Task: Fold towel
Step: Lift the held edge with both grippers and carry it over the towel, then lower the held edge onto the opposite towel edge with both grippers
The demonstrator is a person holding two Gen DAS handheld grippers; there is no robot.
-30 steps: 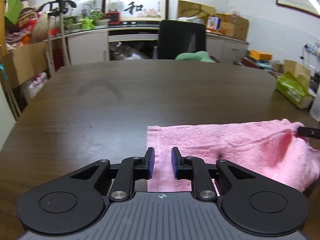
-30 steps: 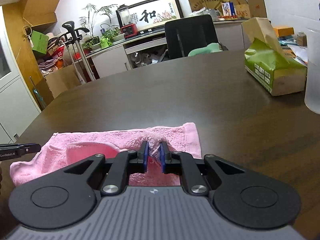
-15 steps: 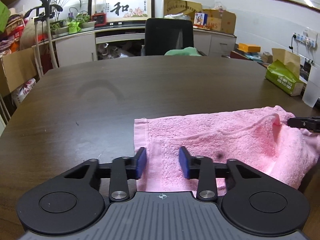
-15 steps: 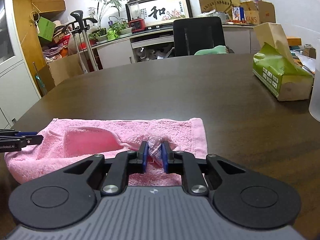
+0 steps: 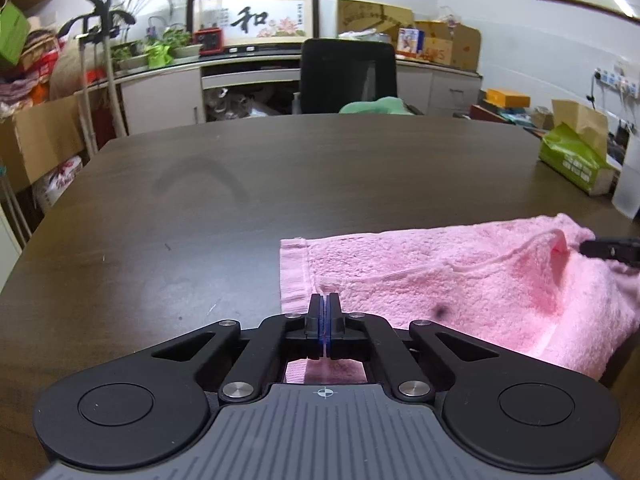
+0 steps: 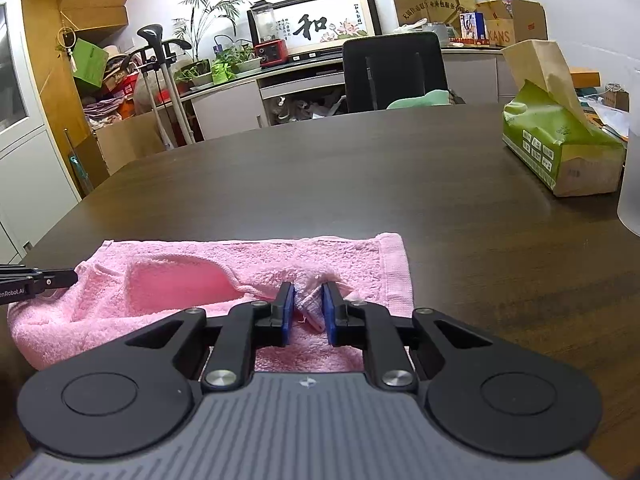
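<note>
A pink towel [image 5: 460, 280] lies along the near edge of the dark wooden table [image 5: 320, 168], loosely rumpled, with a small dark spot. My left gripper [image 5: 325, 300] is shut on the towel's near left edge. In the right wrist view the towel [image 6: 248, 264] spreads to the left. My right gripper [image 6: 307, 298] holds a bunched fold of the towel near its right end between its blue pads, which stand slightly apart. Each gripper's tip shows at the edge of the other view.
A green tissue pack [image 6: 560, 152] and a frosted cup [image 6: 632, 184] stand at the table's right. A black office chair [image 5: 348, 76] with a green cloth sits at the far side. Cabinets, plants and boxes line the back wall.
My left gripper opened wide half a second ago and has now closed on the towel's near left edge. My right gripper's pads have parted slightly, still with the fold between them.
</note>
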